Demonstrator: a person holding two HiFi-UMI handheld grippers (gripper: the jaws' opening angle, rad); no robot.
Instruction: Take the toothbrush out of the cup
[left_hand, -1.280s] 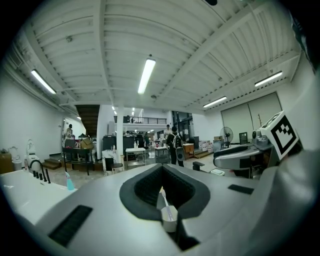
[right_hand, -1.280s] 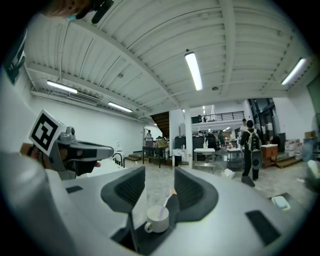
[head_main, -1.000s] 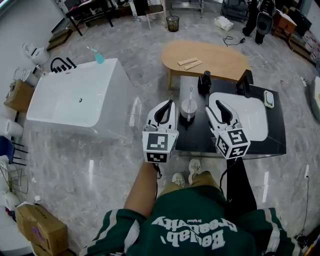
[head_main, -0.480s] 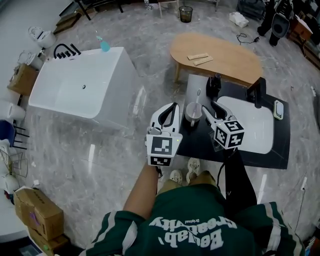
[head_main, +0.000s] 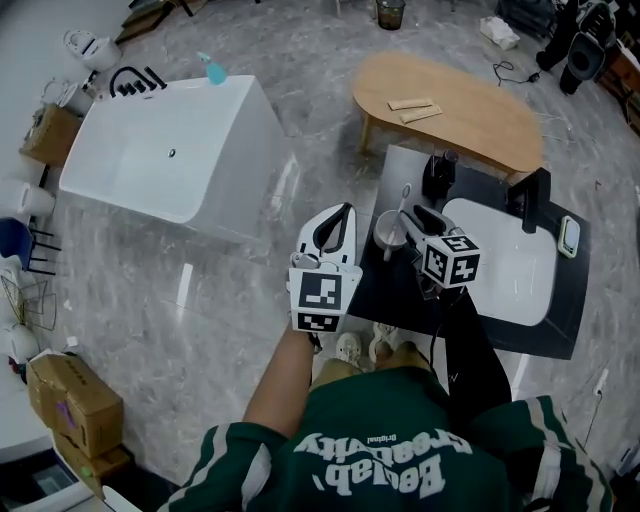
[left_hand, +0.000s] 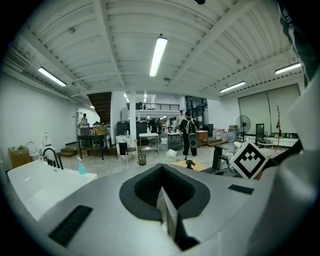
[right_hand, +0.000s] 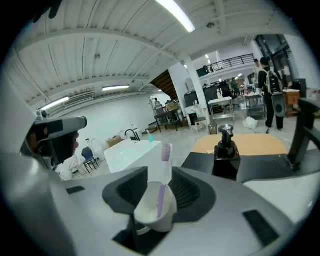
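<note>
Two hand-held claws work over a black tabletop. Left claw: jaws together, holding nothing, just left of the white cup. Right claw: jaws closing, with the cup between them but not yet clamped. The toothbrush stands upright in the cup, its purple bristle head above the rim. A black soap dispenser stands beyond, beside a white basin.

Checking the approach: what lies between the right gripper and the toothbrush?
Only the wall of the white cup: the right gripper view shows it, toothbrush inside, untouched between the closing jaws of the right gripper.
</note>
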